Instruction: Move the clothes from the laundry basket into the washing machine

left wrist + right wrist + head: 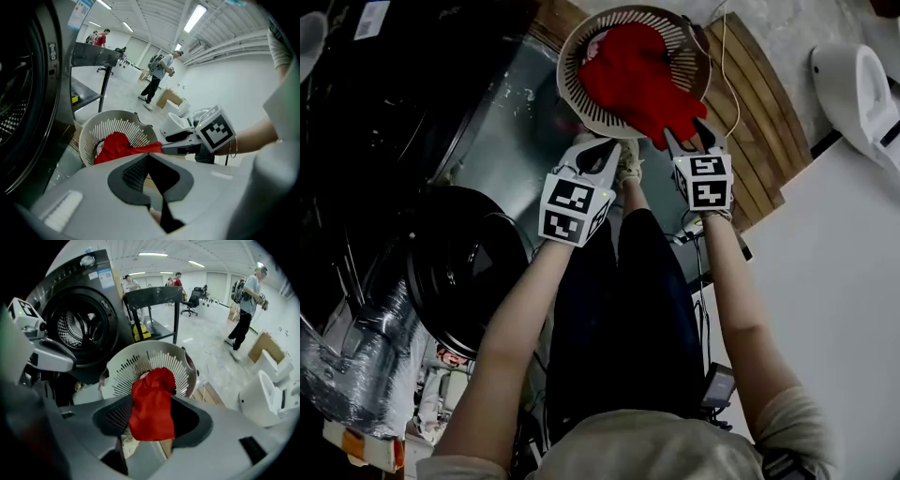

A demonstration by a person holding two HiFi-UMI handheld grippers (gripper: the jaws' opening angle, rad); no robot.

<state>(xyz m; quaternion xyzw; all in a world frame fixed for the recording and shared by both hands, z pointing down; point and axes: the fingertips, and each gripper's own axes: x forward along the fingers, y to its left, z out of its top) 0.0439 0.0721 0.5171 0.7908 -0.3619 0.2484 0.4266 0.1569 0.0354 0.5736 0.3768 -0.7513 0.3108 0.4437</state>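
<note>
A white slatted laundry basket (574, 66) stands at the top of the head view, with a red garment (633, 80) draped over its near rim. My right gripper (686, 136) is at that rim with its jaws spread wide. In the right gripper view the red garment (152, 425) hangs between the open jaws (153, 400), and the pads do not press on it. My left gripper (600, 145) is shut and empty, just left of the basket's near edge. The black washing machine (384, 103) is at the left, its round door (459, 272) swung open.
The basket rests on wooden boards (764, 122). A white toilet-like fixture (858, 84) stands at the right. In the right gripper view a black table (154, 296) stands behind the basket, and a person (246, 305) walks across the hall.
</note>
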